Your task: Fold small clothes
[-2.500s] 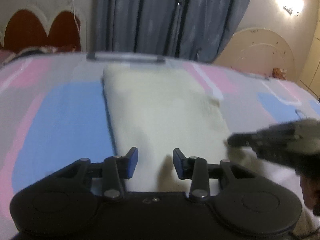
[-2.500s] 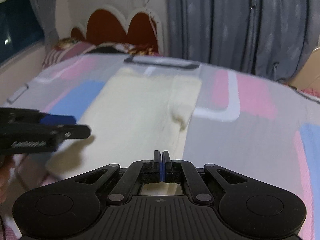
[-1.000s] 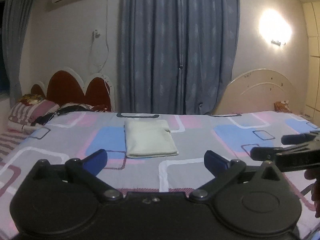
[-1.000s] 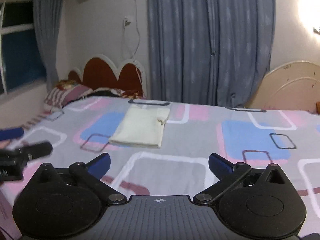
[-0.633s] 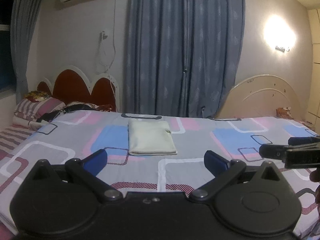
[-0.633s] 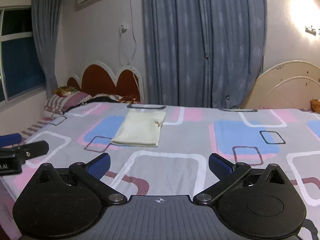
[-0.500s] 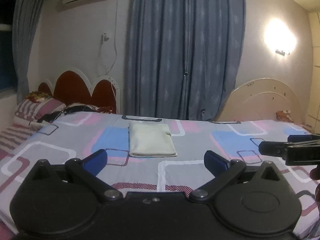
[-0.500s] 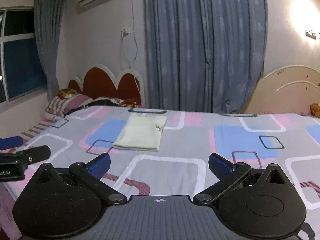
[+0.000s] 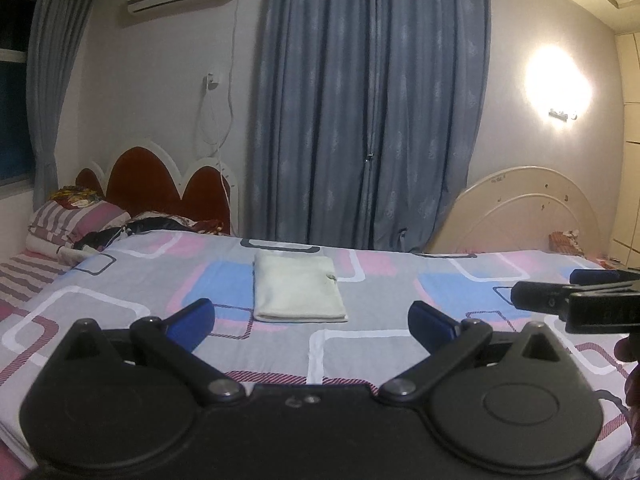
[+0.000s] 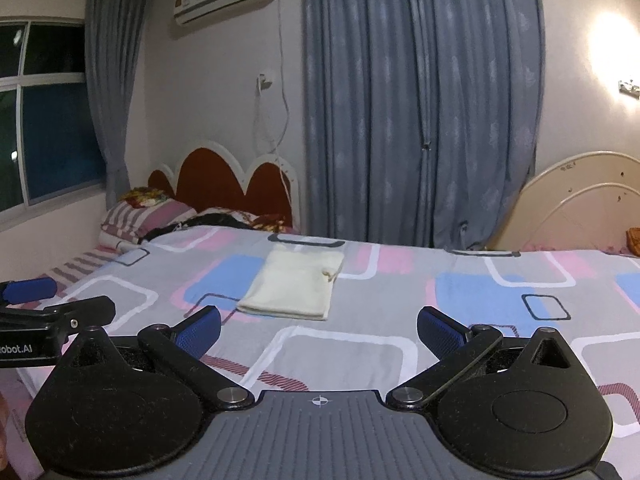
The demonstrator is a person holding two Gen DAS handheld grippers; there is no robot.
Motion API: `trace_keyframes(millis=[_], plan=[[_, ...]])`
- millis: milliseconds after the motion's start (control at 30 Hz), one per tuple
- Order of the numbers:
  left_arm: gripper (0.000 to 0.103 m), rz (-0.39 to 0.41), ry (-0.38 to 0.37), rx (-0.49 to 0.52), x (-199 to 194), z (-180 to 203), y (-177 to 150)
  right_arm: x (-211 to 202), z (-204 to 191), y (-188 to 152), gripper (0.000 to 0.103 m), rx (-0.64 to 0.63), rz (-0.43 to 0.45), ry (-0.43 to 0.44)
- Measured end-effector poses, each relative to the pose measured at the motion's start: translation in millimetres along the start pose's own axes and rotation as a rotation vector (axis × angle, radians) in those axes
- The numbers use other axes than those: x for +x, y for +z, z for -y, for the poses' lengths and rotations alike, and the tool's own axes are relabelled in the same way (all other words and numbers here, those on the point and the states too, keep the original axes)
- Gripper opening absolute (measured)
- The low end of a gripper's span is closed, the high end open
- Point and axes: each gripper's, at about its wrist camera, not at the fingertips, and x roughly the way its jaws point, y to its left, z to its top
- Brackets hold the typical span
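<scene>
A cream folded garment lies flat as a neat rectangle on the patterned bedsheet, toward the far side of the bed; the right wrist view shows the same garment. My left gripper is open and empty, held well back from the garment over the bed's near edge. Likewise my right gripper is open with nothing between its fingers, far from the cloth. Each gripper shows in the other's view: the right gripper at the right edge, the left gripper at the left edge.
Striped pillows and dark clothes lie by the red scalloped headboard at the left. Blue curtains hang behind the bed, and a cream headboard panel leans at the right. A wall lamp glows.
Both grippers have pulled far back from the garment and opened wide; the right one was shut 2.5 s ago. Over the last half second the views only rise slightly.
</scene>
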Motion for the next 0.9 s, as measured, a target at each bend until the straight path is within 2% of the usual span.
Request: trace_keyframes(millis=[900], plan=[[0.103, -0.001, 0.011, -0.013, -6, 6, 4, -13, 16, 8, 0.103, -0.001, 0.012, 0.007]])
